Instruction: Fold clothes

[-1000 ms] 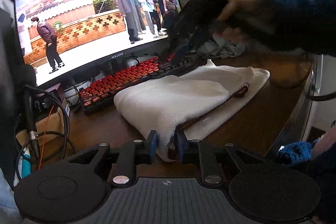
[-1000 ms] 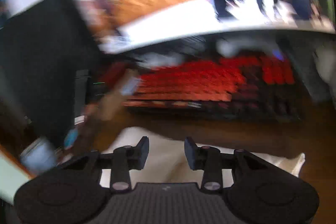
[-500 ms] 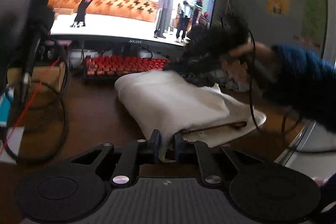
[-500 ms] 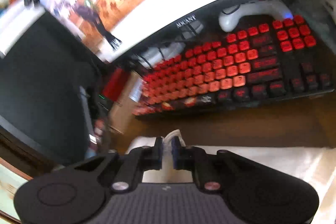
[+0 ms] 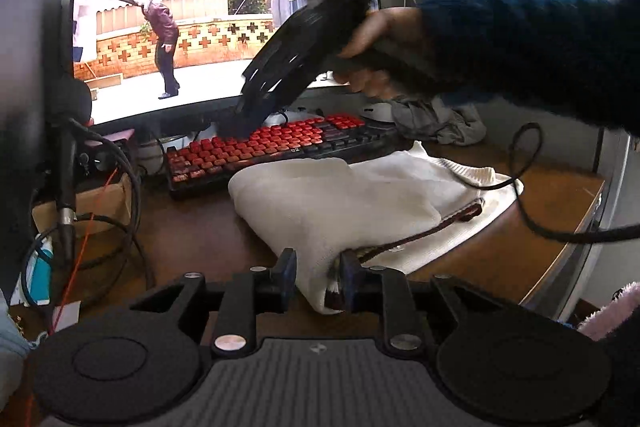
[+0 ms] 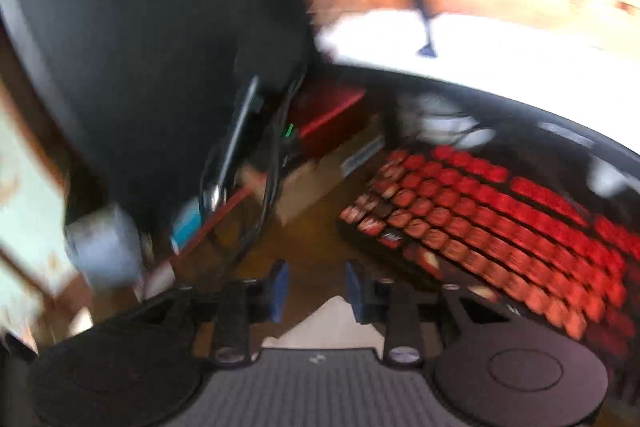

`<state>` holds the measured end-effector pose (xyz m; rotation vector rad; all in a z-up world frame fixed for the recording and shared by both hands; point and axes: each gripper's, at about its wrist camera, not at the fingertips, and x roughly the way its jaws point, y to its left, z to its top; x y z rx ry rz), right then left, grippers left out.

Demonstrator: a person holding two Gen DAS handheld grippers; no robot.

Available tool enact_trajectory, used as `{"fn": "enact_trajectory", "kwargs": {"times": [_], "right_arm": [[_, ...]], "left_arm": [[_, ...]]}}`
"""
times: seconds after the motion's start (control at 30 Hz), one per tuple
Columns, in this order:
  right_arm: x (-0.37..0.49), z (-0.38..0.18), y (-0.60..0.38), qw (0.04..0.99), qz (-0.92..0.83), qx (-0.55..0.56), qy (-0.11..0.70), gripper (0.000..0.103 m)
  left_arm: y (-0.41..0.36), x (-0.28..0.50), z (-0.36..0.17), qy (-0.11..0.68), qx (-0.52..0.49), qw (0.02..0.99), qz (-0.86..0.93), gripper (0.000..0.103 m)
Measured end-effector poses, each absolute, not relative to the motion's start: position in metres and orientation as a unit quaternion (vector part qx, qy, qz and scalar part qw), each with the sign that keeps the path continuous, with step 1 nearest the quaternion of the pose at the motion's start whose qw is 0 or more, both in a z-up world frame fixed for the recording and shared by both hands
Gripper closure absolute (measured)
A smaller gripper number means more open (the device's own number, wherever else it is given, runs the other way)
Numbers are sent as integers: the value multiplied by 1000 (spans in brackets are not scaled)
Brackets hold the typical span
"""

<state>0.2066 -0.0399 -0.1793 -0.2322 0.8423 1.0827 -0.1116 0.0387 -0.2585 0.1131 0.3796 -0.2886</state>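
White sweater lies folded over on table before keyboard. Our left tool parted, sweater's near corner between fingers, not pinched. Our right tool raised, parted, empty. We judge fold mid-way; next needs fresh grasp. No containers seen.

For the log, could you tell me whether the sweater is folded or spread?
Folded: the sweater lies doubled over on the desk.

R gripper let go of white sweater & lifted; L jaws widened.
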Motion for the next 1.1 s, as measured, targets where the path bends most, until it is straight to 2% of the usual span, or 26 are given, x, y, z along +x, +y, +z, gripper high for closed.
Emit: {"fn": "enact_trajectory", "kwargs": {"times": [0.03,0.07,0.23,0.37,0.4,0.43,0.8,0.9,0.97,1.0,1.03,1.07,1.1], "right_arm": [[210,-184,-32,760,498,-135,395,73],[213,-189,-25,752,497,-163,402,73],[231,-195,-40,729,517,-139,427,73],[229,-201,-43,718,534,-131,427,87],[226,-201,-41,723,533,-131,420,95],[225,-201,-37,730,528,-124,416,98],[232,-217,-22,809,430,-93,391,103],[240,-211,-31,776,469,-40,420,103],[236,-201,-26,758,501,-56,415,98],[234,-197,-19,751,509,-83,413,89],[233,-195,-10,745,509,-110,418,71],[234,-194,-2,737,507,-131,428,65],[234,-194,9,729,500,-158,440,66]], "left_arm": [[38,-111,-259,188,59,970,-144,82],[37,-111,-260,187,62,970,-144,89],[24,-113,-263,171,114,968,-143,90],[26,-112,-264,163,113,969,-147,91],[27,-112,-264,162,110,969,-147,91],[27,-112,-265,162,107,970,-148,93],[26,-121,-265,175,96,972,-125,96],[23,-123,-265,178,103,971,-123,95],[21,-124,-265,180,107,970,-122,94],[20,-123,-265,181,108,970,-123,93],[20,-122,-265,183,109,969,-124,92],[19,-122,-265,185,114,968,-125,92],[18,-122,-265,186,118,967,-125,92]]}}
